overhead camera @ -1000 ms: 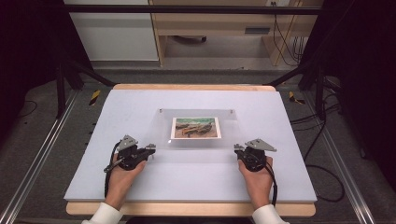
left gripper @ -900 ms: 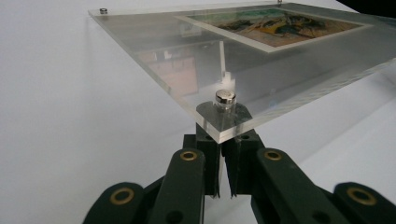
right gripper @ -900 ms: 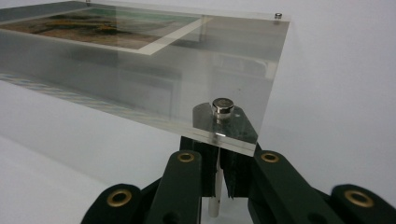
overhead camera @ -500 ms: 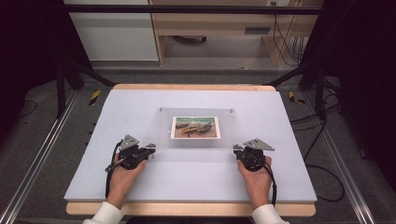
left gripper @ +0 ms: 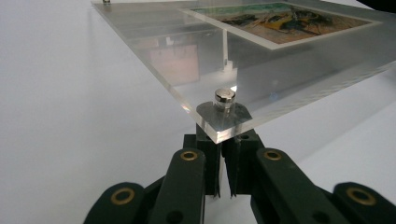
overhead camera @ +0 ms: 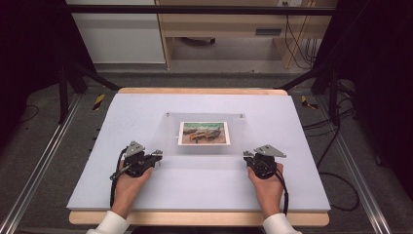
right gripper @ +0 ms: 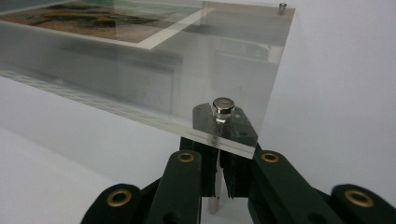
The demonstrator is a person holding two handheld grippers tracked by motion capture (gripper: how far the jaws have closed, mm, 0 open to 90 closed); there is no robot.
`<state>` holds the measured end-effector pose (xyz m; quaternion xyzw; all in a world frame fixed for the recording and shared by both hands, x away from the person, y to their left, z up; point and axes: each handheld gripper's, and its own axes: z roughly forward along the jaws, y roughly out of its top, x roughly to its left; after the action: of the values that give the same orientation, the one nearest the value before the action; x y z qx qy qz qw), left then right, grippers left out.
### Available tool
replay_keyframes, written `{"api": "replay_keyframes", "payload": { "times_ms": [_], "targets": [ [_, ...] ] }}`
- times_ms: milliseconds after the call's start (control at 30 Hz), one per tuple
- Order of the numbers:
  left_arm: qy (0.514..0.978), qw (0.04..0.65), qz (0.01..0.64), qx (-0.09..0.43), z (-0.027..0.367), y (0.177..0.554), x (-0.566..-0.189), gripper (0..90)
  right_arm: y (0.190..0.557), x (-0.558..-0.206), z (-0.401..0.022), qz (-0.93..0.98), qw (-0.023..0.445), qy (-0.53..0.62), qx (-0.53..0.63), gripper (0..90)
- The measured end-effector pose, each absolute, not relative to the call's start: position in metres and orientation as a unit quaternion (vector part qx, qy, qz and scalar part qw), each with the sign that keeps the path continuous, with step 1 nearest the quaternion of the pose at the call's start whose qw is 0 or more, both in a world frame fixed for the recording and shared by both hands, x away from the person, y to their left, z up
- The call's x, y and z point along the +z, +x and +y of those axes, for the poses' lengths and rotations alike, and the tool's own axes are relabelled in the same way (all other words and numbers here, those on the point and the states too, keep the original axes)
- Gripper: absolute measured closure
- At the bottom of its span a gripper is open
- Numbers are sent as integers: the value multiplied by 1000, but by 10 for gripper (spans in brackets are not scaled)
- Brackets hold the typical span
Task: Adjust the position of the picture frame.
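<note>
The clear frame [overhead camera: 204, 136] lies mid-table, blocking the centre, with each gripper at a near corner: the left gripper [overhead camera: 157, 154] on the near left, the right gripper [overhead camera: 246, 155] on the near right. The white mat [overhead camera: 136, 109] is bare to the left, right, far side and near side of the frame, so passage there is open.

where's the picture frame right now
In the high view the clear picture frame lies mid-table on the white mat, its near corners at the left gripper and right gripper.
</note>
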<state>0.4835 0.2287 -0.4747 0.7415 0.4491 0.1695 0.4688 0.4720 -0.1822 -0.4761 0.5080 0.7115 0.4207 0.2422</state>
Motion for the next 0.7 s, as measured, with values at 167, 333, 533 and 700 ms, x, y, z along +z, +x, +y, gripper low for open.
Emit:
{"api": "replay_keyframes", "payload": {
  "times_ms": [167,333,533,700],
  "targets": [
    [741,470,451,167,228,483,-476,842,471,-477,-181,714,249,507,414,848],
    [741,472,450,159,229,484,-475,828,471,-477,-182,715,242,506,417,818],
    [746,468,446,159,229,480,-469,591,465,-472,-188,730,219,498,415,580],
    [749,464,448,149,232,478,-467,330,454,-467,-194,734,245,491,401,348]
  ]
}}
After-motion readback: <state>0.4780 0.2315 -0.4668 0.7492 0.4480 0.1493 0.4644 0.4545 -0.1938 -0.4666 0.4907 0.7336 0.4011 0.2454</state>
